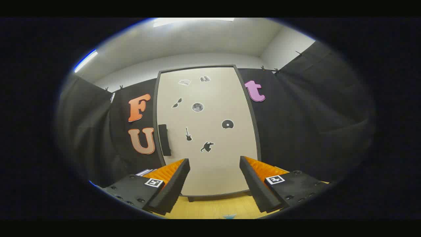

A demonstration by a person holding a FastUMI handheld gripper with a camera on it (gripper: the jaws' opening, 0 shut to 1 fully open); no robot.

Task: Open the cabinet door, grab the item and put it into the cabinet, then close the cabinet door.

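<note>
So I've got the gripper [214,179] squared up on the cabinet [207,131], fingers spread wide with nothing between them, which makes sense since there's nothing to grab until that door [210,158] is open. The door is shut flat in its dark frame, with a handful of little stickers [197,107] scattered over it. The handle [164,139] is a dark vertical bar at the door's left edge, so I'd guess the hinges are on the right and it swings out that way. The handle sits up and to the left of the left finger, well apart from it, so my next move would be shifting left and in to get the fingers around that bar. The cabinet stands on a wooden table [217,207], which is handy because it puts the handle about level with where I'm holding the rig. As for the item, I honestly can't tell which one it is: there's something pale and flat [144,171] peeking out behind the left finger, and a small blue bit [229,216] on the table between the fingers, mostly cut off. Task-wise I'd call this the very beginning.
</note>
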